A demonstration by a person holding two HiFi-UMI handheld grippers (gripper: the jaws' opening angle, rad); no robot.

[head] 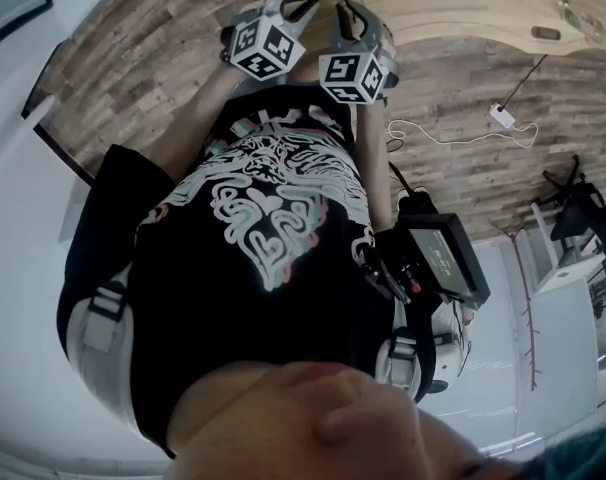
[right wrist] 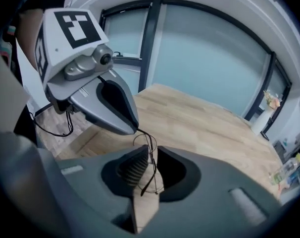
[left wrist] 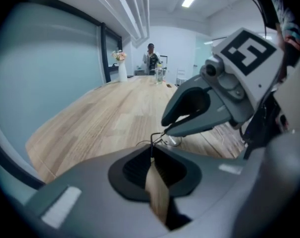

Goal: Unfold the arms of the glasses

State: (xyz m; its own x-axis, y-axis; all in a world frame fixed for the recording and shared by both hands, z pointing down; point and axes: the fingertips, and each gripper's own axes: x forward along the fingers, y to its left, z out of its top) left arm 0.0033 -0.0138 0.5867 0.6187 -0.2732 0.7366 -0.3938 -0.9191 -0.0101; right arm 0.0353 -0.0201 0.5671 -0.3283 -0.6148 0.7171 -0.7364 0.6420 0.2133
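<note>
Glasses (right wrist: 149, 143), thin wire you can barely trace, sit pinched by your left gripper (left wrist: 151, 151) and right gripper (right wrist: 151, 155), both narrow on the frame, over the table (right wrist: 204, 123) edge; open top beyond.

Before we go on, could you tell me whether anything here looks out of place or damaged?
Nothing looks damaged or spilled. The glasses hang above the table, clamped by the left gripper and right gripper, their frame unbent as far as it shows. Only a white adapter with its cable lies loose on the floor.
</note>
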